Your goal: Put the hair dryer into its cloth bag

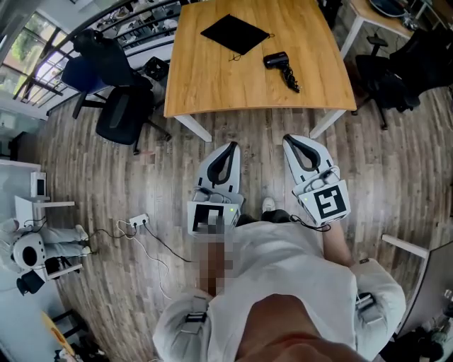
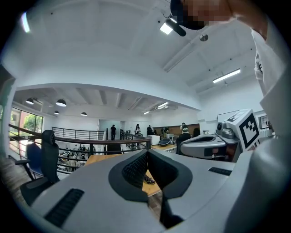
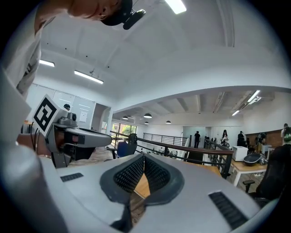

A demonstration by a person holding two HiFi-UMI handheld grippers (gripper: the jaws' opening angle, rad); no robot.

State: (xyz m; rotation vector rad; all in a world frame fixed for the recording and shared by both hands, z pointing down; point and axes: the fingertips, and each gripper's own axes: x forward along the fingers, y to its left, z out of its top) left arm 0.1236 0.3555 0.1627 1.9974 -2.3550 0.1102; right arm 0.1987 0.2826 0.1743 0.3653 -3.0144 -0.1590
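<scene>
A black cloth bag [image 1: 235,33] lies flat at the far side of the wooden table [image 1: 212,78]. The black hair dryer [image 1: 282,67] lies to its right with its cord curled beside it. Both grippers are held level over the floor, short of the table's near edge. The left gripper [image 1: 231,146] is shut and holds nothing. The right gripper [image 1: 289,140] is shut too, with nothing in it. In the left gripper view, the dark cord [image 2: 148,179] on the tabletop shows through the gap below the joined tips [image 2: 148,153]. The right gripper view shows its tips [image 3: 143,157] meeting, with the table [image 3: 142,184] beyond.
Black office chairs [image 1: 124,113] stand left of the table and another chair [image 1: 386,81] stands to its right. A power strip with a cable [image 1: 138,221] lies on the wooden floor at the left. A white table [image 1: 375,21] stands at the far right. Railings [image 3: 191,150] run behind.
</scene>
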